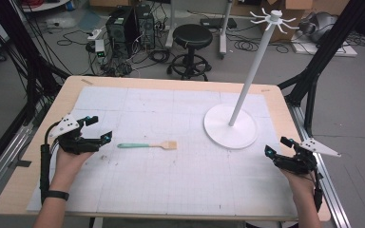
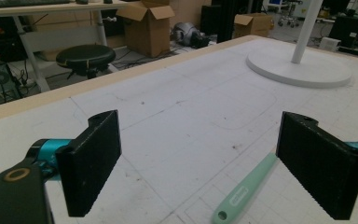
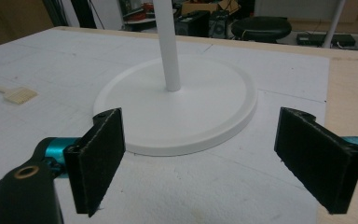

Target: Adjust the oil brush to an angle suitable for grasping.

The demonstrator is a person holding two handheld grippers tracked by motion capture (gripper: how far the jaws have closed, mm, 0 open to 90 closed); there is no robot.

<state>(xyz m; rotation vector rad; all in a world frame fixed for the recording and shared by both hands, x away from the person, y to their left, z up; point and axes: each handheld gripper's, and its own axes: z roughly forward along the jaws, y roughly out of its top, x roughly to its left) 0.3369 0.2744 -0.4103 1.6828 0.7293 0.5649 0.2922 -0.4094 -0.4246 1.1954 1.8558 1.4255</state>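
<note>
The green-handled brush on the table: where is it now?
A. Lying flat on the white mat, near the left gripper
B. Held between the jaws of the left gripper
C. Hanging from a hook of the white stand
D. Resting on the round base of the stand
A: the green-handled brush lies flat on the white mat, just right of the left gripper, whose open jaws hold nothing.
</note>
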